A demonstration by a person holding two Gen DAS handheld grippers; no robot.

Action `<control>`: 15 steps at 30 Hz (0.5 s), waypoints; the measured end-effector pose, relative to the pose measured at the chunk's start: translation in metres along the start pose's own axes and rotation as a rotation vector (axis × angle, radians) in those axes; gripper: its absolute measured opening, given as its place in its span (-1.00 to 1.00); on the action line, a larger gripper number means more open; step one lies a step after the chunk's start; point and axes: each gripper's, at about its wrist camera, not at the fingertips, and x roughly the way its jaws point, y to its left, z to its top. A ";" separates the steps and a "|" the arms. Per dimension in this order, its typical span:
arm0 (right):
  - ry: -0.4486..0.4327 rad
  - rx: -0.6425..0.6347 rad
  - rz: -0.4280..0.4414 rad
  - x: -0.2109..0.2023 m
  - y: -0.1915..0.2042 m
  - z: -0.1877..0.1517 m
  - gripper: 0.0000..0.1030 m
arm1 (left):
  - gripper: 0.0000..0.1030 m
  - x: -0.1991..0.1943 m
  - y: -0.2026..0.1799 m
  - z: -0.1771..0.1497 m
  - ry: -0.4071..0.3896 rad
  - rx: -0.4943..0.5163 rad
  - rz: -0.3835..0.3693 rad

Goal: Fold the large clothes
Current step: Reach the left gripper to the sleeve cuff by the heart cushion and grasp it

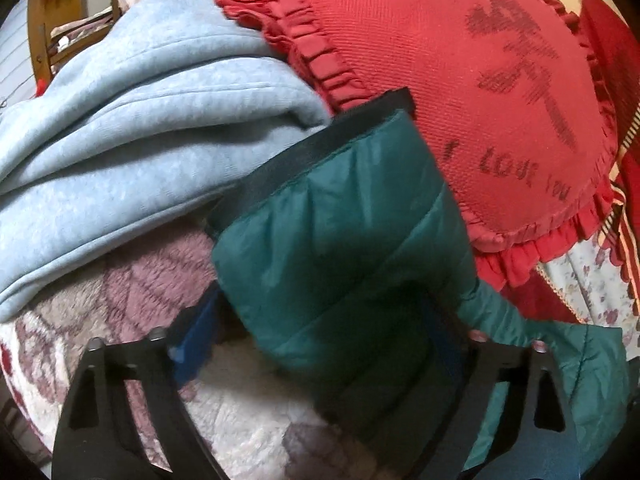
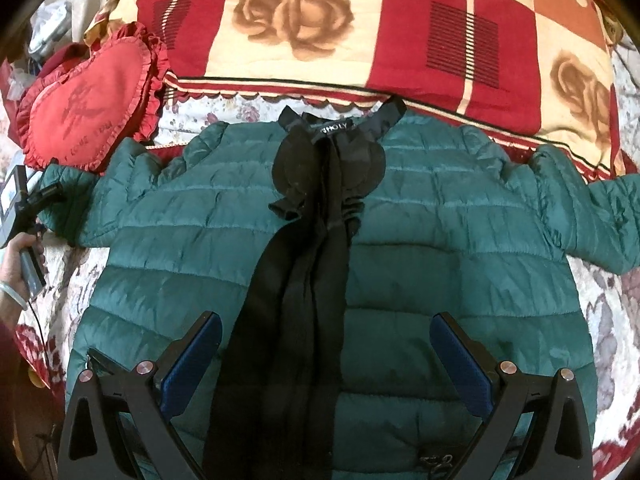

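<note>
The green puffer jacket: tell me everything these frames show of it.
The green puffer jacket lies flat and face up on the patterned bedspread, collar toward the pillow, both sleeves spread sideways. Its shiny shell is quilted in horizontal bands. The front is open down the middle, showing black lining and a collar label. Its sleeve near the heart cushion, ending in a dark cuff band, sits between the fingers of the left hand-held gripper; whether they press on it is unclear. The right hand-held gripper hangs open over the hem.
</note>
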 end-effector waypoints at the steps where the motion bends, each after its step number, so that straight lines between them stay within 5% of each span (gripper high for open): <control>1: 0.001 -0.003 -0.002 0.000 0.000 -0.001 1.00 | 0.51 0.000 -0.001 0.001 0.000 0.011 0.004; 8: 0.006 0.014 0.006 0.001 -0.003 -0.004 1.00 | -0.51 -0.011 0.018 0.008 0.016 -0.006 -0.062; 15: 0.003 -0.005 0.014 -0.007 0.002 -0.009 1.00 | -0.68 -0.043 0.019 0.010 -0.033 0.059 -0.071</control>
